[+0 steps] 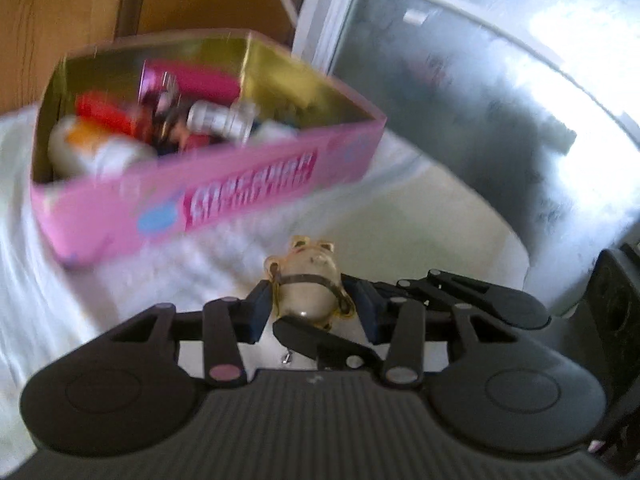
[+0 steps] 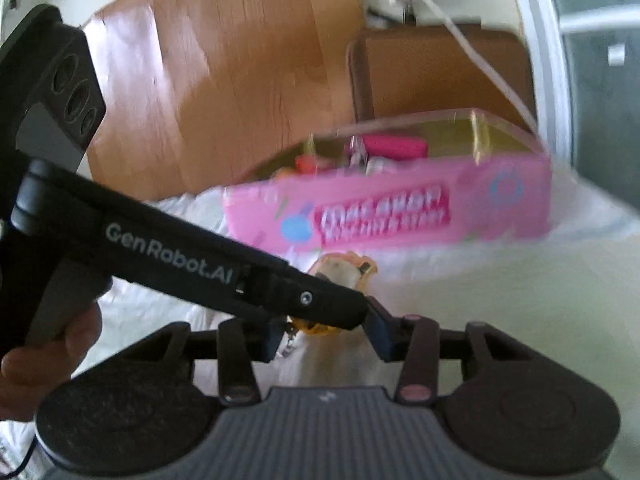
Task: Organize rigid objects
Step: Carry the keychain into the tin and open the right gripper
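Both looking forward and down along own fingers, close over white cloth (image 1: 420, 220). Shared: pink tin (image 1: 248, 184) ahead, small figurine (image 1: 308, 288) between the fingers.

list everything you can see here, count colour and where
tin: 1, pink, gold inside, on the white cloth, open and full
items in tin: several, red, pink, white, too blurred to count
figurine: 1, cream and gold, between both grippers' fingers
cloth: 1, white, under the tin
chair: 1, brown, behind the tin
cable: 1, white, over the chair
floor: wood, behind
left hand-held gripper: black, closed on the figurine
right hand-held gripper: black, at the figurine's base
hand: 1, on the left gripper's handle
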Demonstrator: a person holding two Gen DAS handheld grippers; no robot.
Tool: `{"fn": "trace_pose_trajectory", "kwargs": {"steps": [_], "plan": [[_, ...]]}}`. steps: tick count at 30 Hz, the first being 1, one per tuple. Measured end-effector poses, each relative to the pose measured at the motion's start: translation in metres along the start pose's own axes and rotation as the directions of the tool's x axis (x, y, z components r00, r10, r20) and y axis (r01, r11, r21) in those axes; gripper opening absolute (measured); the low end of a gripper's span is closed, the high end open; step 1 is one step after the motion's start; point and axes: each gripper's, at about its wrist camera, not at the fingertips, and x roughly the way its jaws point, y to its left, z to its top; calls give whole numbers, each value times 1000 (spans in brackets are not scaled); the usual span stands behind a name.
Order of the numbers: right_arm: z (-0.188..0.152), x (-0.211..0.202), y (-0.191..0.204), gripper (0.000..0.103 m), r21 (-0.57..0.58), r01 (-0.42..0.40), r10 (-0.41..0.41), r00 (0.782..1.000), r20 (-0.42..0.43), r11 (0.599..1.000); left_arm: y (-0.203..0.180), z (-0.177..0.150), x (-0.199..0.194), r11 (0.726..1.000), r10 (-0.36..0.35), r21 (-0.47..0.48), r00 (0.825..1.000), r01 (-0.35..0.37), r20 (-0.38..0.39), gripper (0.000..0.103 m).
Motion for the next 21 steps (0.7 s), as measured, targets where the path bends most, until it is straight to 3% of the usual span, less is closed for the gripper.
{"fn": "trace_pose_trajectory", "kwargs": {"steps": [5,11,15,16,18,21], "plan": [[35,-2,-13,42,-18,36,-33,989,141,999,-11,41,-2,999,1,52,994,-7,110,48],[71,36,-46,42,-9,71,-69,982,179,997,-8,92,32,998,26,50,987,-34,157,48],[80,78,-67,49,7,102,-102,987,123,995,-4,111,61,989,133,50,981,-141,144,53],[80,85,-71,55,8,119,-119,987,111,993,-3,113,67,979,190,45,972,-198,137,55],[77,87,-76,57,33,128,-131,987,92,991,-4,114,75,941,328,39,936,-335,125,59],[66,71,-70,56,32,107,-110,986,122,994,-7,108,71,929,361,33,923,-368,137,61]]}}
